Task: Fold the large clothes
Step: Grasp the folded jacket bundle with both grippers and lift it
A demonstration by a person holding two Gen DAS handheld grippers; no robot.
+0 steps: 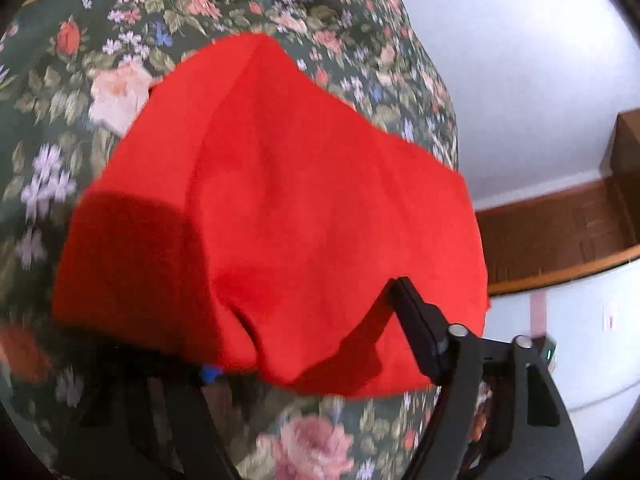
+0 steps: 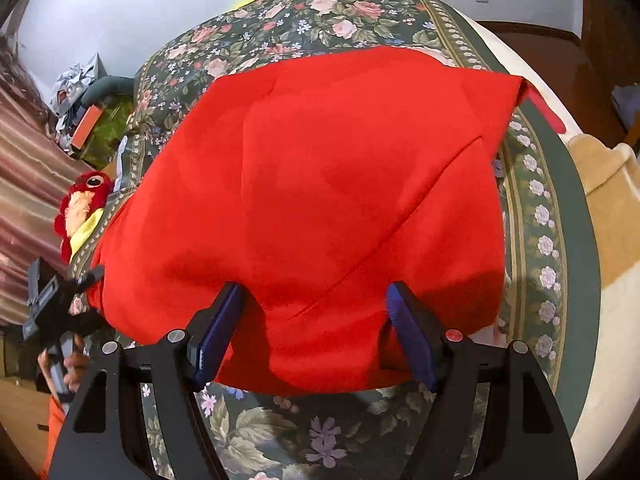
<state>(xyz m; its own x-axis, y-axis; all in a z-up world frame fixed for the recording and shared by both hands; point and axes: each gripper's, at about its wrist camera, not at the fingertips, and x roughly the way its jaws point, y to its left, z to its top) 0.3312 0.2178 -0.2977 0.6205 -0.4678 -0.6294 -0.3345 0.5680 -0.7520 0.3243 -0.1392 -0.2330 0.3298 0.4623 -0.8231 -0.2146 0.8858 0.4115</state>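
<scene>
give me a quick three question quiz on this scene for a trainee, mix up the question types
1. True or false: the red garment lies on a floral bedspread.
2. What sits past the garment's left edge in the right wrist view: A) plush toy B) book C) shoe?
3. Are the right gripper's jaws open or shut?

Key: 1 true. 2 A, the plush toy. 3 open, pads either side of the garment's near edge.
</scene>
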